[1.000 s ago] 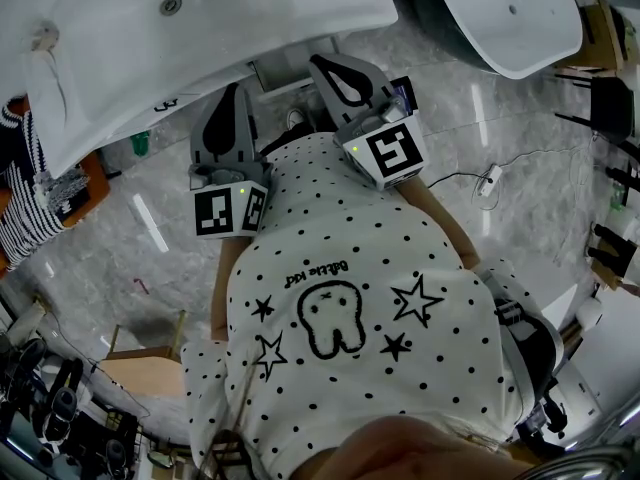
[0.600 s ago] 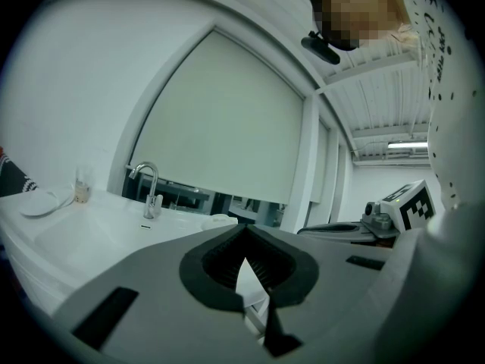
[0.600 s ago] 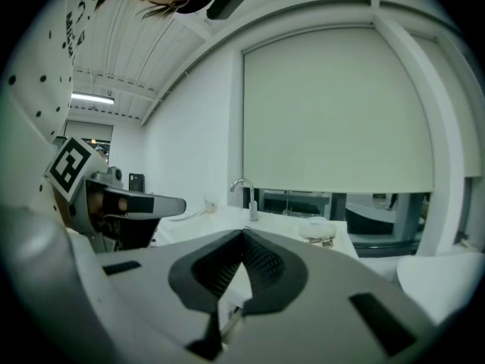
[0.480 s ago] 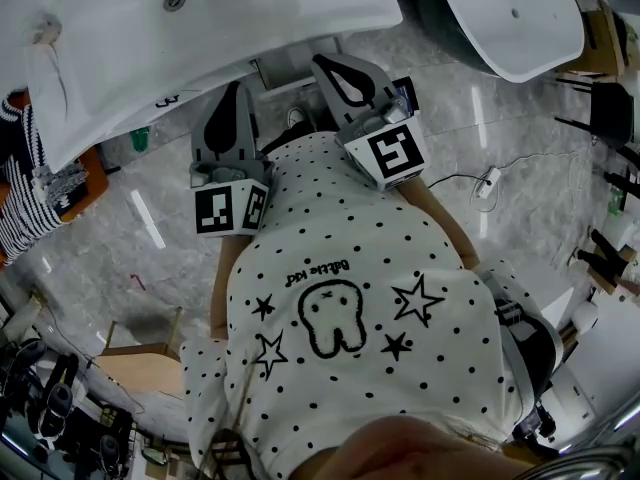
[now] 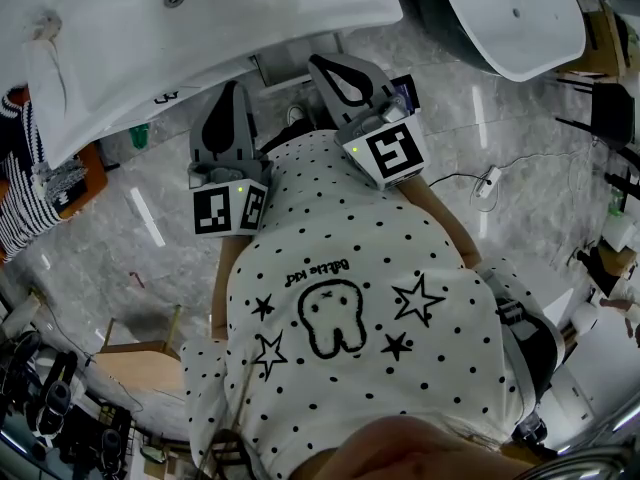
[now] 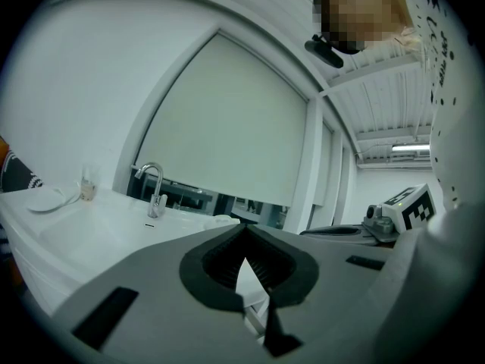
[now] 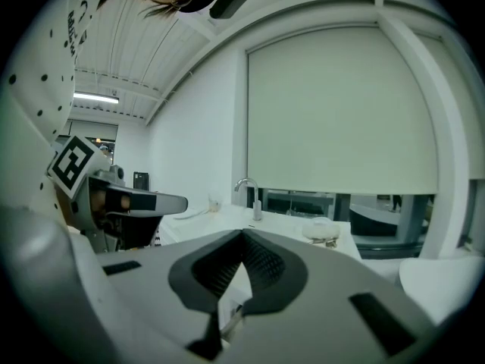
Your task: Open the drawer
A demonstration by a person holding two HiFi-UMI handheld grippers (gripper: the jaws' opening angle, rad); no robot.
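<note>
Step in hand: pre-approach, nothing engaged yet. Left gripper and right gripper are both held close in front of the person's spotted shirt, side by side, aimed roughly level twd the white counter w/ its sink basin.

Jaws: left pair together, tips meeting, nothing btwn the pads. Right pair reads the same in its own view: tips closed to a point, the hollow behind them empty.

Drawer: not clearly made out in any view. Judging by the task, it prob. sits below the counter edge, ahead of and beneath both jaw tips. The head view shows a white unit tucked under the lip just beyond the tips. Through the hollow behind each jaw pair a pale white face w/ a thin bar shows. Can't tell if that's a drawer front or handle.

Faucet stands ahead and to the left of the left jaws, well above where any drawer would be, so both grippers point too high for a grab.

Next move, as I judge it: pick one gripper, open its jaws, drop it below counter level, line up on the handle or front edge, close on it, then pull straight back twd the body. The other gripper needs to stay out of the pull path.
</note>
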